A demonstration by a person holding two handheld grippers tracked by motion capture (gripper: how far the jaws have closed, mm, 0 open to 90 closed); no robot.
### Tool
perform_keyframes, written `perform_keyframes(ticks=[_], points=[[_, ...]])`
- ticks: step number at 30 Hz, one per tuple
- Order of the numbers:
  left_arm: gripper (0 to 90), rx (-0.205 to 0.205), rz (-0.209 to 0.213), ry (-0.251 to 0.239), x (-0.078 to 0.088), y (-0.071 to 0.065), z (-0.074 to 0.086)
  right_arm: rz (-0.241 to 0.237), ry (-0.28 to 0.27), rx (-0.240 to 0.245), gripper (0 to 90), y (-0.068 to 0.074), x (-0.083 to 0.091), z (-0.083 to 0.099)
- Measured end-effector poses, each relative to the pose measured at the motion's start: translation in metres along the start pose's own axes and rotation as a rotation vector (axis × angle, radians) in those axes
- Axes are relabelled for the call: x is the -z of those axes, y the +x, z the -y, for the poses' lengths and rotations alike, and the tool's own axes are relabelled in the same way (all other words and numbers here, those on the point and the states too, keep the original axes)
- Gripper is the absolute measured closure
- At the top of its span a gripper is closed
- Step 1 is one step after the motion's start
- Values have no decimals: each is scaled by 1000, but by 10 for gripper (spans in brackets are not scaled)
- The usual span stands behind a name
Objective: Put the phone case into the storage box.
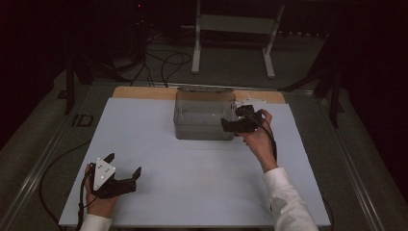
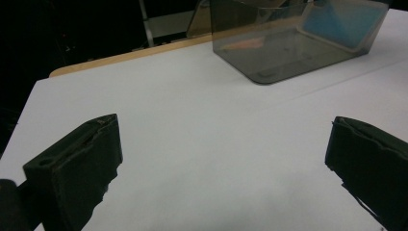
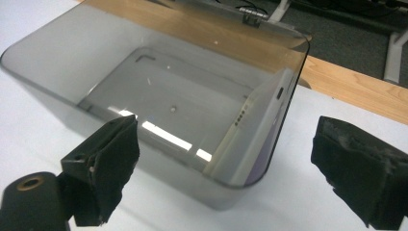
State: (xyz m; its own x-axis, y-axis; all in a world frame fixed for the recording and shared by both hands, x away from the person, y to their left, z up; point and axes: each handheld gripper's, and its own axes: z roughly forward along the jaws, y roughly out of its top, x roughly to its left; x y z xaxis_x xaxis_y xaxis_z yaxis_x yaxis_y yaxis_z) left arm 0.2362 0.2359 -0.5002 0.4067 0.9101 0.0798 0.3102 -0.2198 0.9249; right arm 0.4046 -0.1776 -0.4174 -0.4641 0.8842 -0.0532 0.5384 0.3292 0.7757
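Observation:
A clear grey plastic bin (image 1: 202, 131) stands at the back middle of the white table top (image 1: 192, 183). In the right gripper view a slim pale phone-like device (image 3: 255, 139) leans upright against one inner wall of the bin (image 3: 48, 67). My right gripper (image 1: 234, 117) hovers at the bin's right end, and its jaws (image 3: 226, 132) are open with nothing between them. My left gripper (image 1: 124, 164) rests near the front left of the table, open and empty (image 2: 223, 149). From there the bin (image 2: 288, 43) sits far ahead with a bluish panel (image 2: 344, 21) inside.
A strip of wooden table edge (image 1: 139, 92) runs behind the white surface. Beyond it on the dark floor stand a white metal frame (image 1: 231, 29) and loose cables (image 1: 163, 65). A metal rail (image 1: 38, 163) borders the table's left side.

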Motion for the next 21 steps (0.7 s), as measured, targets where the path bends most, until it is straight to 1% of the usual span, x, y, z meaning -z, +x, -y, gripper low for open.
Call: perform_keyframes(ticks=[3,5,8,10,13,16,21], points=[[1,-1,2,2,0,1,0,-5,-11,6,96,0,7,6],[1,6,-1,-2,1,1,0,-7,-22,11,95,0,12,11],[1,11,-5,-5,1,3,0,2,-11,8,96,-1,20,18],[1,14,-5,-6,1,3,0,3,-25,-2,96,-1,27,24],[1,18,0,-6,1,3,0,5,-45,-10,96,-3,37,33],[1,32,7,-10,2,5,-1,4,-53,-1,96,-6,45,43],[1,44,15,-12,2,8,-1,8,-60,-7,95,-11,55,58]])
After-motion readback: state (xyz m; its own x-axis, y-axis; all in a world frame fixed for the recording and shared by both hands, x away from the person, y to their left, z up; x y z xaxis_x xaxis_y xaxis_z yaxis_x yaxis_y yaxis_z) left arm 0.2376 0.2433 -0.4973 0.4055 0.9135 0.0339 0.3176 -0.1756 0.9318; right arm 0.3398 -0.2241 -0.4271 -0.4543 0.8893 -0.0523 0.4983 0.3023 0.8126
